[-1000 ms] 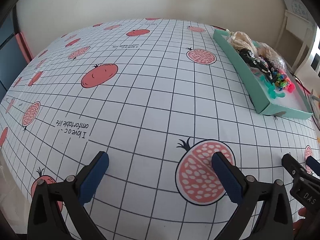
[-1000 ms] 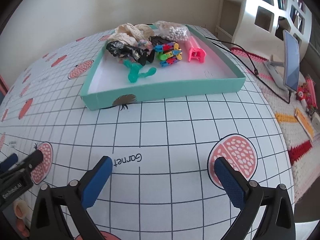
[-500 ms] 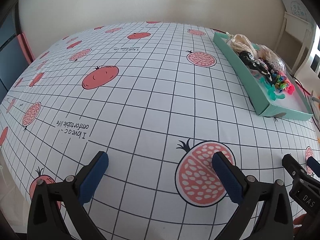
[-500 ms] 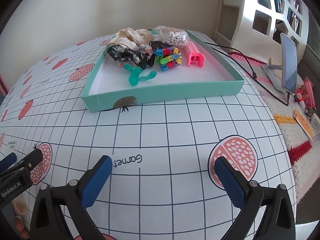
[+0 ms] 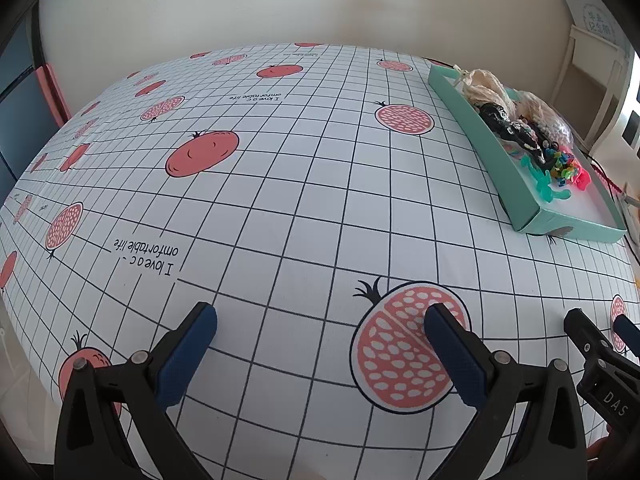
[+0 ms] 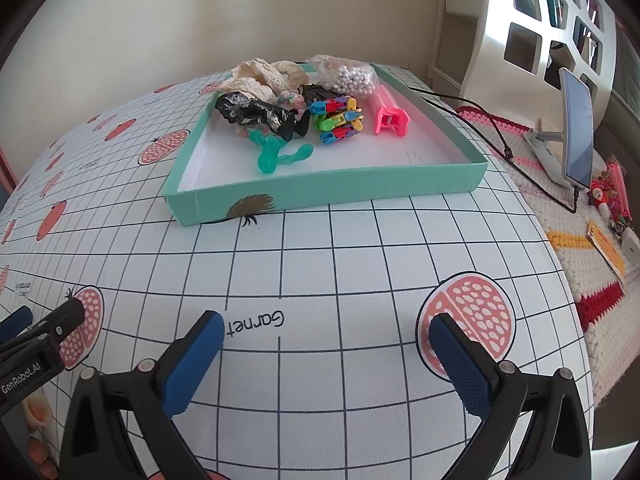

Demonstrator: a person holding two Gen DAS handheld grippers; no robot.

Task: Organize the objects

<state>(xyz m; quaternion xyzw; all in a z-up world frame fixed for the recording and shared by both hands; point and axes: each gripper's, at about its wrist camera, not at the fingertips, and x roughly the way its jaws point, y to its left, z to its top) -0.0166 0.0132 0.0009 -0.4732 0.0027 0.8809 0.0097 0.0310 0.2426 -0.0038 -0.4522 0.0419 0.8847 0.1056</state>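
A shallow teal box [image 6: 320, 194] sits on the gridded tablecloth, holding cream lace [image 6: 264, 74], a black hair clip [image 6: 260, 114], a teal clip [image 6: 276, 154], a bundle of coloured pegs [image 6: 338, 120], a pink clip [image 6: 390, 118] and a bag of white beads [image 6: 352, 76]. In the left wrist view the same box [image 5: 496, 164] lies at the far right. My right gripper [image 6: 326, 328] is open and empty, low over the cloth in front of the box. My left gripper [image 5: 320, 318] is open and empty over a pomegranate print, far left of the box.
A phone on a stand [image 6: 576, 128] with a black cable [image 6: 516, 152] stands right of the table on a crocheted mat [image 6: 592, 264] with small items. A white shelf [image 6: 540, 28] rises behind it. A wall borders the table's far edge.
Both grippers have drawn back slightly and risen, so the box looks a little farther away. Both stay open and empty.
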